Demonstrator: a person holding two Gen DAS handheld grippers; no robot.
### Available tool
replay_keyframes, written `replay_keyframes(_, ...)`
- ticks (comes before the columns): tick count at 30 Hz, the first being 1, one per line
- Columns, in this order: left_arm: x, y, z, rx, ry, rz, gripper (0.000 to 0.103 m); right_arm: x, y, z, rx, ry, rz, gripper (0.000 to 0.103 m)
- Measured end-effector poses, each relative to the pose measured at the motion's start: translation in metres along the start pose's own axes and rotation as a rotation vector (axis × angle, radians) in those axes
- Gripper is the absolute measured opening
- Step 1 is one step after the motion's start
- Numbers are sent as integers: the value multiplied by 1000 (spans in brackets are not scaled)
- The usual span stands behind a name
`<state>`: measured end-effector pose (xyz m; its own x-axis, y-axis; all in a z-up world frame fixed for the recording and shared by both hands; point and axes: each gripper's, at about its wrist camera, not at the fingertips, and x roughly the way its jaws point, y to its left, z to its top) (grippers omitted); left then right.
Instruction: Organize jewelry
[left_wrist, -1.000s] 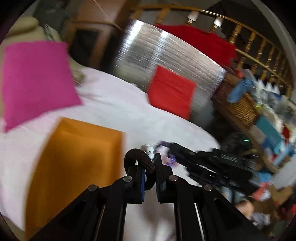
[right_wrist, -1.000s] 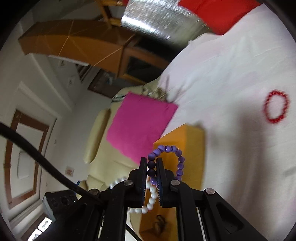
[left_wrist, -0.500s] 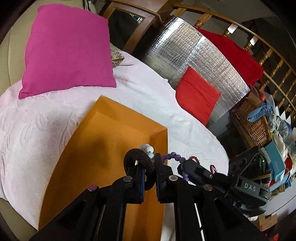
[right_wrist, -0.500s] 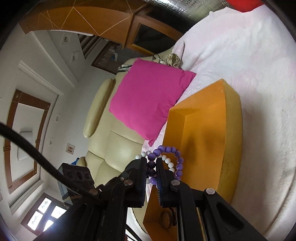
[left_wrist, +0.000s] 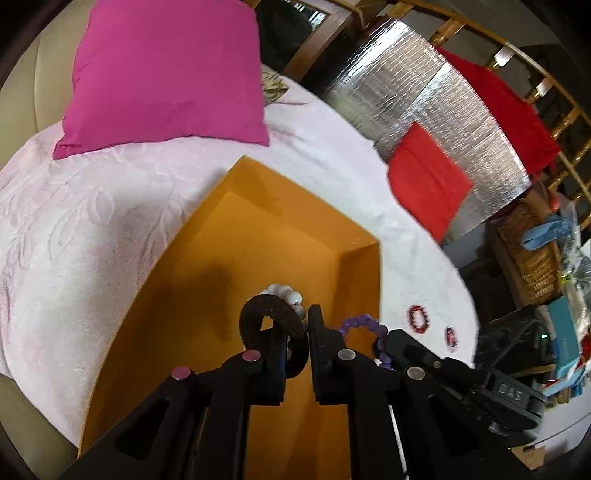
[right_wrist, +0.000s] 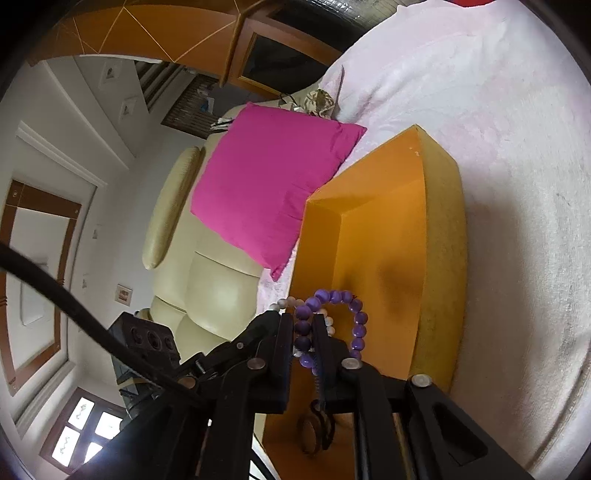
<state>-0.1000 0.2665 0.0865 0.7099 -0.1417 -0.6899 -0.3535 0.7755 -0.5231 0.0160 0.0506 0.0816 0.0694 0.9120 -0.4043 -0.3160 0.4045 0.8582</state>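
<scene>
Left wrist view, left to right: a magenta cushion (left_wrist: 166, 70) lies on the pale pink cover (left_wrist: 74, 221). The orange box (left_wrist: 258, 240) sits open on that cover. Your left gripper (left_wrist: 295, 332) hangs over the box interior, its jaws starting to part, with a dark brown band (left_wrist: 273, 306) between the pads and a white bead bracelet (left_wrist: 286, 290) just beyond it. Right of that, your right gripper (left_wrist: 391, 343) reaches in with a purple bead bracelet (left_wrist: 364, 321). Two red rings (left_wrist: 419, 317) lie on the cover near the box's right wall.

Right wrist view: your right gripper (right_wrist: 304, 332) is likewise easing apart, the purple bead bracelet (right_wrist: 332, 299) pinched between its fingers, looping over the box (right_wrist: 388, 240). A dark item lies on the box floor below; you cannot tell what it is.
</scene>
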Motion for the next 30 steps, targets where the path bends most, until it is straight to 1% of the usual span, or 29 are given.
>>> replay_keyframes(1, 2, -1, 0, 5, 3, 21, 24, 0, 0, -1, -1, 0, -11, 14)
replay_keyframes(2, 3, -1, -1, 6, 5, 47, 31, -1, 0, 0, -3, 0, -21, 14)
replay_keyframes(3, 4, 0, 0, 5, 4, 58, 45, -2, 0, 0, -3, 3, -26, 14)
replay_keyframes(4, 4, 0, -1, 3, 2, 69, 54, -4, 0, 1, -4, 0, -25, 15)
replay_keyframes(8, 3, -5, -1, 34, -16, 120, 56, -18, -1, 4, -14, -36, -33, 16)
replay_keyframes(10, 6, -8, -2, 46, -16, 151, 58, -25, -5, 6, -1, -53, -34, 16)
replay_keyframes(17, 16, -29, -7, 115, -34, 234, 60, -55, -26, 14, 50, -105, -70, 16)
replay_keyframes(20, 22, -51, -13, 173, -44, 249, 62, -66, -34, 17, 77, -125, -85, 16)
replay_keyframes(22, 25, -67, -18, 217, -56, 262, 70, -75, -39, 19, 90, -140, -93, 16)
replay_keyframes(25, 30, -88, -25, 272, -75, 292, 71, -87, -46, 20, 100, -153, -114, 16)
replay_keyframes(28, 37, -109, -33, 330, -101, 336, 72, -99, -56, 21, 119, -156, -153, 16)
replay_keyframes(30, 41, -120, -37, 359, -105, 346, 72, -113, -65, 22, 131, -172, -180, 16)
